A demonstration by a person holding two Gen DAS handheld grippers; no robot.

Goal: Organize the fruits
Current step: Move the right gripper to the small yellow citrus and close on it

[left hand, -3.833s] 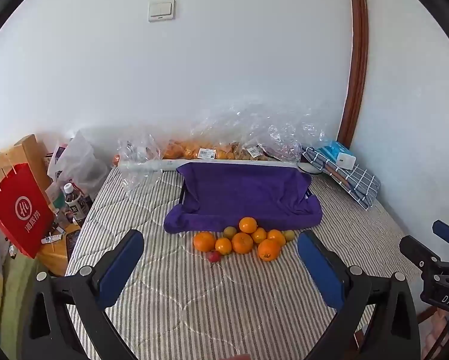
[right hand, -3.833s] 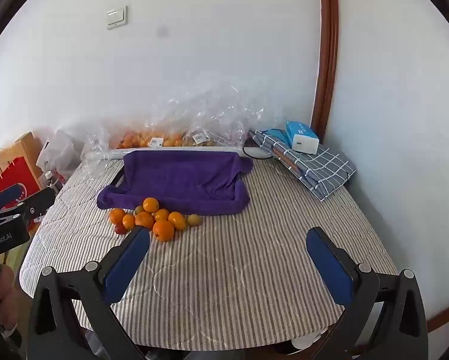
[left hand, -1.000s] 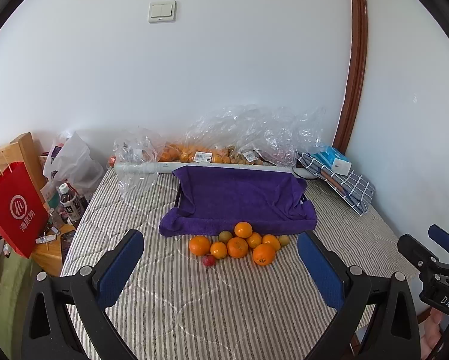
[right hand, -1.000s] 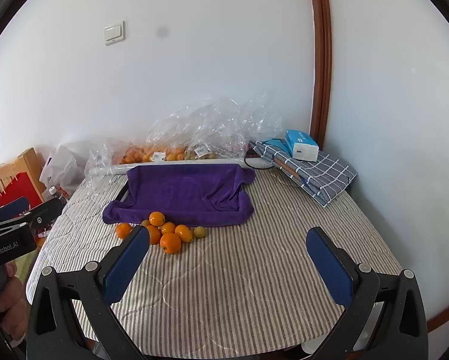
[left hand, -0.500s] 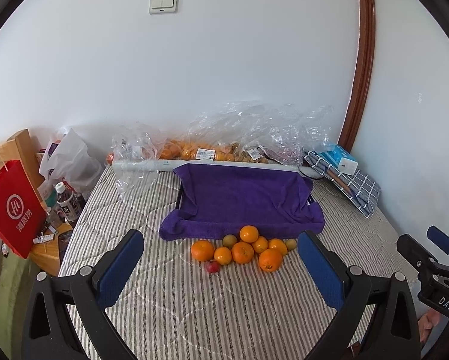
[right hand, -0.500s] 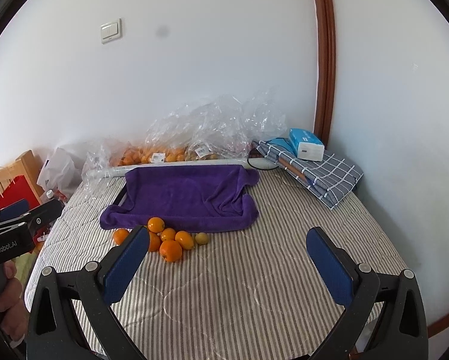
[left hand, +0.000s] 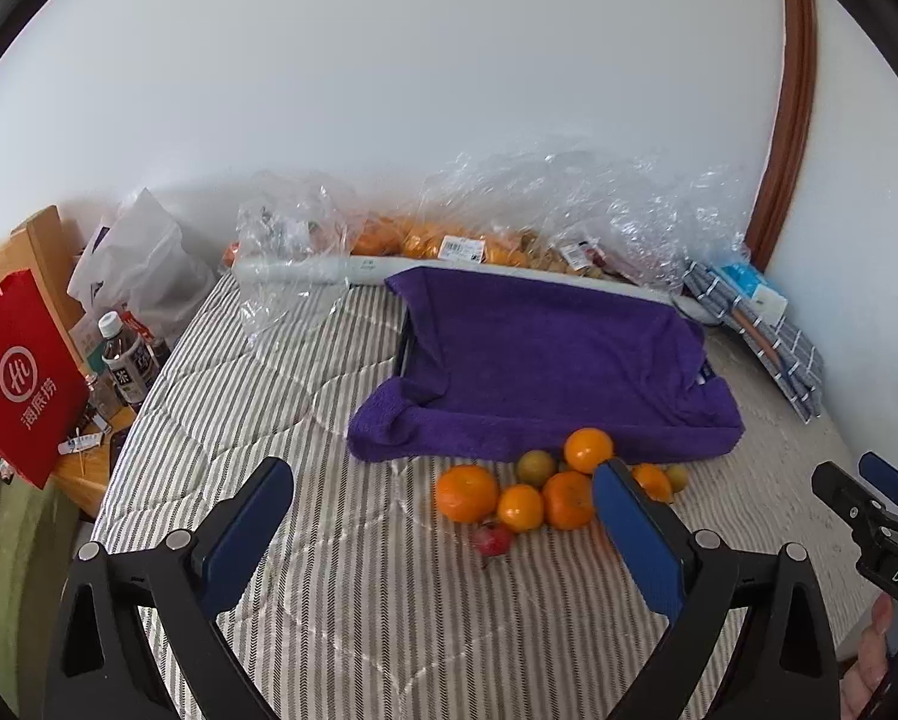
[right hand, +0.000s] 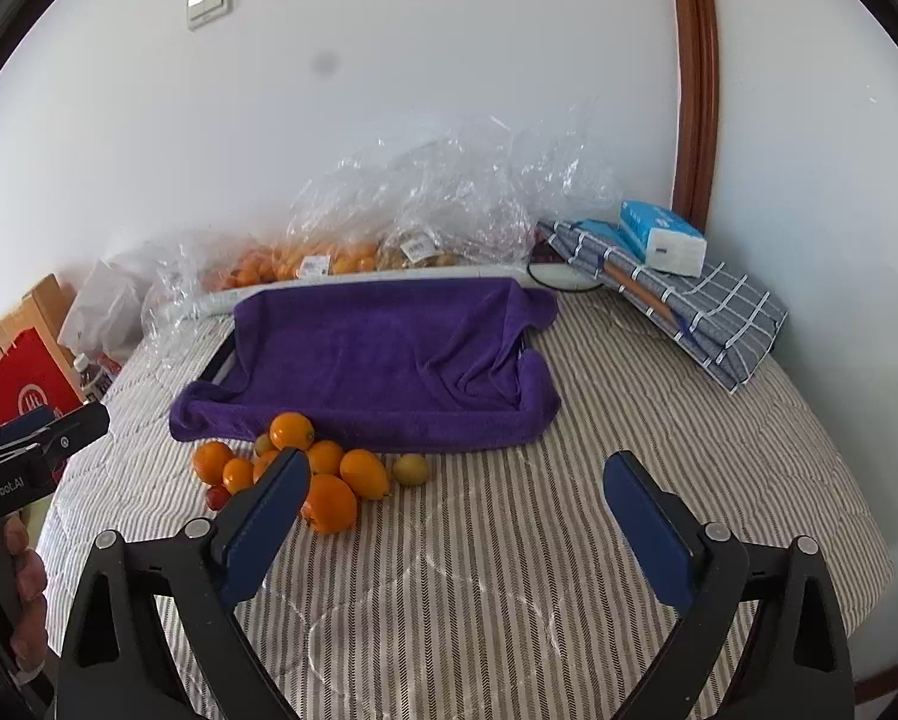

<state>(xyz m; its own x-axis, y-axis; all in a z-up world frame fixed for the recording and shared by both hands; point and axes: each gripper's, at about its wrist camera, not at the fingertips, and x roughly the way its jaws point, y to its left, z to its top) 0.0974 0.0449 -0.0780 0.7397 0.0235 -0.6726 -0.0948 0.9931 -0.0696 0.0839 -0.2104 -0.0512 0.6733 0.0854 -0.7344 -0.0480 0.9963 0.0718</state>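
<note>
A pile of several oranges [left hand: 568, 498] with two small green fruits and a small red fruit [left hand: 492, 539] lies on the striped tablecloth, just in front of a tray draped with a purple towel [left hand: 544, 360]. The pile also shows in the right wrist view [right hand: 329, 480], with the towel-covered tray [right hand: 377, 354] behind it. My left gripper [left hand: 443, 516] is open and empty, hovering close before the pile. My right gripper [right hand: 454, 510] is open and empty, to the right of the pile.
Clear plastic bags with more fruit [left hand: 449, 243] lie along the back wall. A folded checked cloth with a tissue pack [right hand: 664, 240] sits at the back right. A red paper bag [left hand: 17, 378] and bottles [left hand: 126, 360] stand off the table's left edge.
Both grippers have moved forward and lower toward the fruit pile, which now looks larger and nearer. Both stay open; nothing has been taken hold of.
</note>
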